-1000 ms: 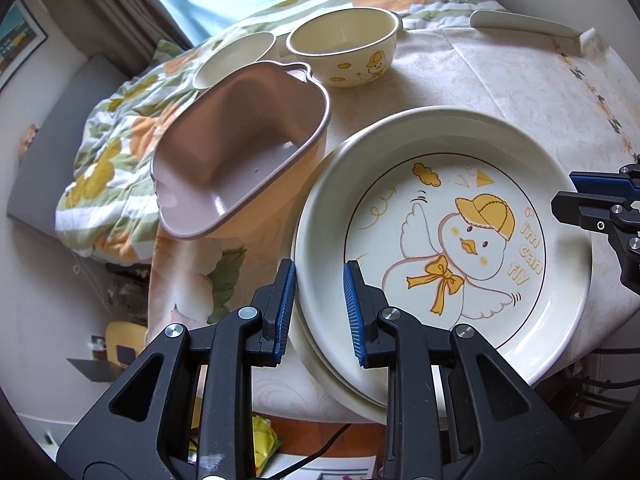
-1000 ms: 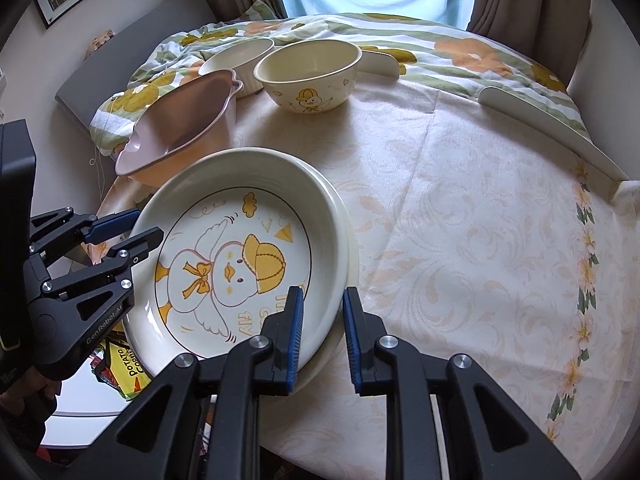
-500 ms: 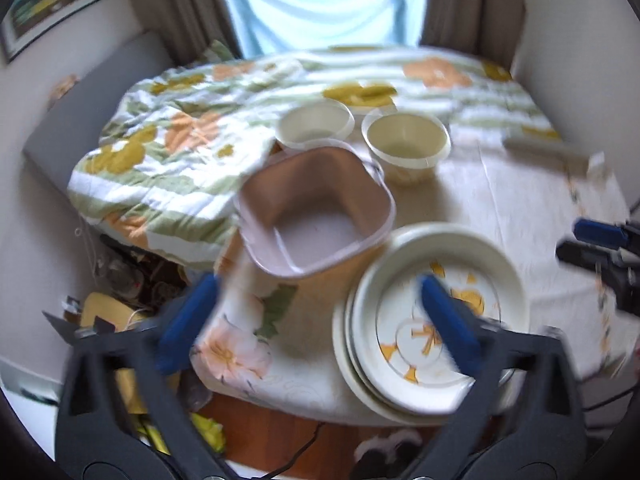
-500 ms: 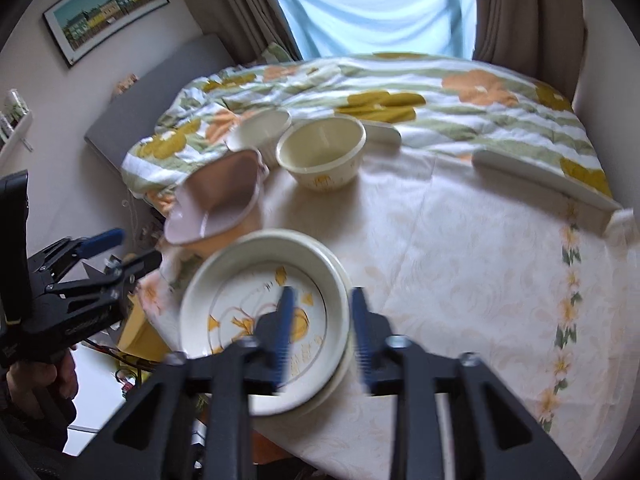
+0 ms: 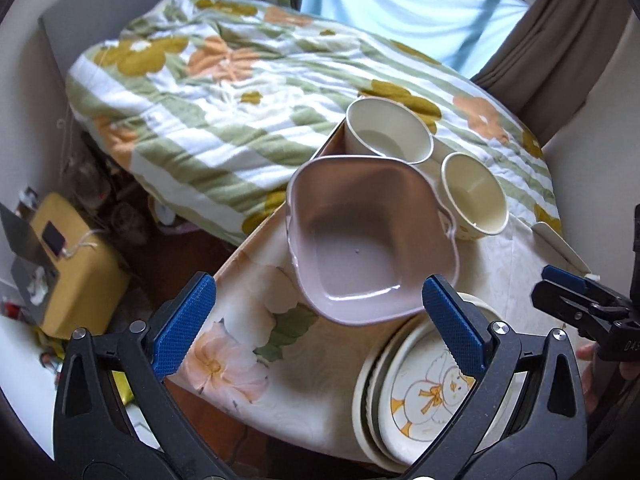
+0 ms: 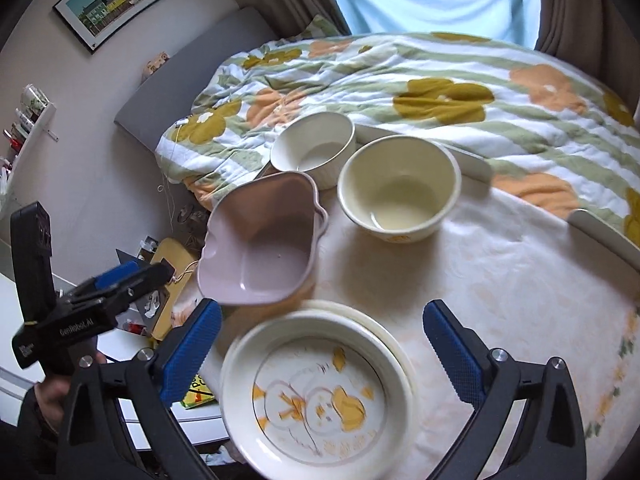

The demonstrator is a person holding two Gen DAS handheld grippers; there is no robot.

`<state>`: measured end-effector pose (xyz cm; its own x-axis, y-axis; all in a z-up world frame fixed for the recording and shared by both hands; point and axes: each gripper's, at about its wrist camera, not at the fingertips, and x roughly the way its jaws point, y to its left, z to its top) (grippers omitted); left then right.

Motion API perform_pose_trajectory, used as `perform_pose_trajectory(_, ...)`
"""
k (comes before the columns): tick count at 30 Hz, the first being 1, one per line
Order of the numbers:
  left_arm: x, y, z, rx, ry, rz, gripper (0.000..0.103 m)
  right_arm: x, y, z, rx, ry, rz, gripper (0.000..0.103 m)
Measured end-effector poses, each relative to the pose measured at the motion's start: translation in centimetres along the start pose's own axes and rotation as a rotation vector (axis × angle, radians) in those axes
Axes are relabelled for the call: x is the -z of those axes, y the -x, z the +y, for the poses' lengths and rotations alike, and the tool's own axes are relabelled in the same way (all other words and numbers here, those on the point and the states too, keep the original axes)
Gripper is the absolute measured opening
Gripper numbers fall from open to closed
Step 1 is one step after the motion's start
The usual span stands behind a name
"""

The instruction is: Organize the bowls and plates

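Note:
A duck-print plate [image 6: 320, 392] lies on top of a stack of plates [image 5: 424, 396] at the near edge of the table [image 6: 500, 280]. Behind it sit a pink square dish [image 5: 360, 240] [image 6: 260, 244], a white bowl [image 5: 388, 132] [image 6: 316, 148] and a cream bowl [image 5: 474, 196] [image 6: 400, 188]. My left gripper [image 5: 318, 322] hangs open above the pink dish's near rim, holding nothing. My right gripper [image 6: 322, 342] hovers over the duck plate, its jaws opening and clear of the rim. Each gripper shows in the other's view: the right gripper [image 5: 576, 304], the left gripper [image 6: 120, 284].
A flowered quilt [image 5: 240, 80] on a bed borders the table's far side. A yellow box [image 5: 76, 264] and clutter sit on the floor to the left. A white rail [image 6: 608, 236] lies along the table's right edge. A floral cloth covers the table.
Both grippers let go of the duck plate's rim, opened wide, and pulled back and up from the table. The left one also rolled, and now faces the pink dish.

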<state>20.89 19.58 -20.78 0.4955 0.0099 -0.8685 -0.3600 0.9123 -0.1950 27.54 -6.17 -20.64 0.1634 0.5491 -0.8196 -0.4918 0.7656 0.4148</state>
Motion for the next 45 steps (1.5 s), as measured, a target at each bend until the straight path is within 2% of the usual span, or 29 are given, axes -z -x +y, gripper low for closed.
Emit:
perform_pose_trajectory(5, -1.2, -4.0, 1.1, 0.02, 0.012, 0.076, 0.09, -1.5, -4.8, 0.3, -0.014, -0.03, 0.069, 0.099)
perform_pose_trajectory(6, -1.4, -4.8, 1.3, 0.018, 0.016, 0.094, 0.088, -1.8, -5.9, 0.3, -0.017, -0.038, 0.087, 0.096)
perform_pose_trajectory(8, -1.7, -6.2, 1.4, 0.03, 0.016, 0.127, 0.083, -2.2, -7.5, 0.0, -0.03, -0.054, 0.126, 0.07)
perform_pose_trajectory(10, -1.8, -7.4, 1.3, 0.035, 0.005, 0.153, 0.07, -2.5, -8.8, -0.3, -0.014, -0.059, 0.149, 0.062)
perform_pose_trajectory(12, -2.0, -8.5, 1.2, 0.04, -0.006, 0.175, 0.064, -2.9, -9.7, -0.3, -0.005, -0.063, 0.158, 0.058)
perform_pose_trajectory(15, -2.3, -9.5, 1.3, 0.052, -0.011, 0.191, 0.063, -3.2, -10.3, -0.3, 0.007, -0.056, 0.16, 0.051)
perform_pose_trajectory(17, -2.6, -9.9, 1.3, 0.056, -0.021, 0.193, 0.057, -3.5, -10.6, -0.2, 0.0, -0.049, 0.155, 0.047)
perform_pose_trajectory(18, -2.7, -10.0, 1.3, 0.056, -0.031, 0.196, 0.049, -3.5, -10.8, -0.2, 0.001, -0.042, 0.157, 0.046)
perform_pose_trajectory(19, -2.8, -10.2, 1.3, 0.057, -0.036, 0.2, 0.036, -3.6, -11.0, -0.1, 0.005, -0.038, 0.159, 0.038)
perform_pose_trajectory(20, -2.9, -10.3, 1.2, 0.065, -0.039, 0.204, 0.029, -3.6, -11.2, 0.0, 0.006, -0.036, 0.164, 0.029)
perform_pose_trajectory(21, -3.0, -10.5, 1.3, 0.07, -0.041, 0.207, 0.021, -3.6, -11.3, 0.0, 0.001, -0.038, 0.162, 0.027)
perform_pose_trajectory(22, -3.0, -10.6, 1.3, 0.07, -0.047, 0.208, 0.018, -3.6, -11.4, 0.0, -0.002, -0.038, 0.16, 0.019)
perform_pose_trajectory(23, -3.0, -10.6, 1.2, 0.071, -0.053, 0.209, 0.018, -3.5, -11.4, 0.1, 0.005, -0.033, 0.159, 0.014)
perform_pose_trajectory(29, -3.2, -9.6, 0.6, 0.064, -0.108, 0.176, 0.017, -3.2, -10.7, 0.3, 0.024, -0.041, 0.139, 0.014)
perform_pose_trajectory(35, -3.3, -6.5, -0.2, 0.048, -0.14, 0.119, 0.017, -2.7, -8.6, 1.5, 0.002, -0.036, 0.089, 0.014)
perform_pose_trajectory(41, -2.3, -1.0, -2.7, 0.052, -0.176, 0.041, 0.017, -0.9, -3.1, 2.1, -0.022, -0.043, 0.017, 0.014)
perform_pose_trajectory(45, -0.4, 2.8, -5.9, 0.072, -0.2, 0.018, 0.017, 1.6, 1.7, 1.7, -0.02, -0.057, -0.034, 0.014)
